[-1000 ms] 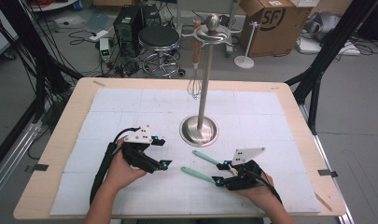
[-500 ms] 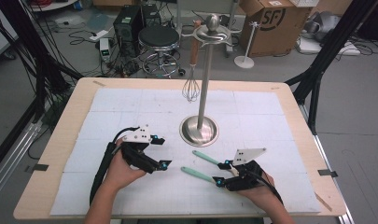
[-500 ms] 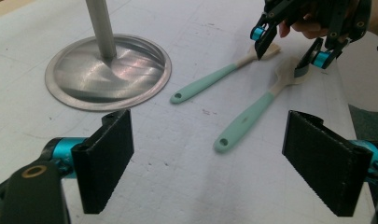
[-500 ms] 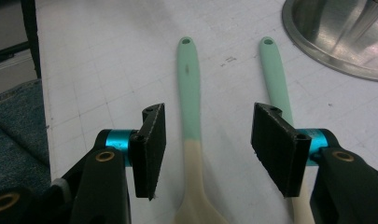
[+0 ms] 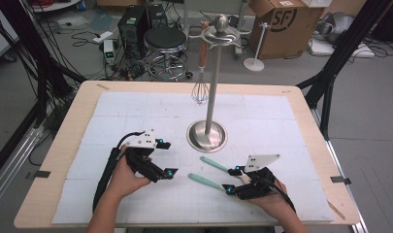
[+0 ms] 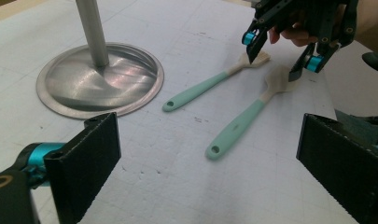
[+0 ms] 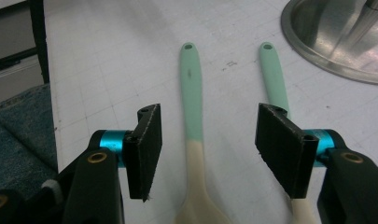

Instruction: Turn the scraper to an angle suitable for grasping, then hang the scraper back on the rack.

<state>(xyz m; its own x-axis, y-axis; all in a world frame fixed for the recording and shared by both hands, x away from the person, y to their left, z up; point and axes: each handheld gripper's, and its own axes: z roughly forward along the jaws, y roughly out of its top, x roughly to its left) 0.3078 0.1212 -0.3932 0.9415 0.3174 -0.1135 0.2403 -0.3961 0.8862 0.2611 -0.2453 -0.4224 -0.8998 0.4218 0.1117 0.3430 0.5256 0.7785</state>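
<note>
Hovering low, right gripper straddles a spoon (jaws just opening).

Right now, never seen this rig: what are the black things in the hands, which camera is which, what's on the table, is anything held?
No robot arm here. A person holds a hand-operated two-jaw tool in each hand: the left tool and the right tool. The high view looks down from above the person's side of the table. Each of the other two views comes from a camera riding on one tool, looking along its own black jaws.

On the white mat stands a metal rack with a whisk hanging from its top. Two mint-handled utensils lie side by side: the nearer spatula and the farther one.

Nothing is held. Both tools have just been opening. The right tool's jaws straddle the nearer spatula without pressing it; the left tool's jaws stand wide over bare mat.
</note>
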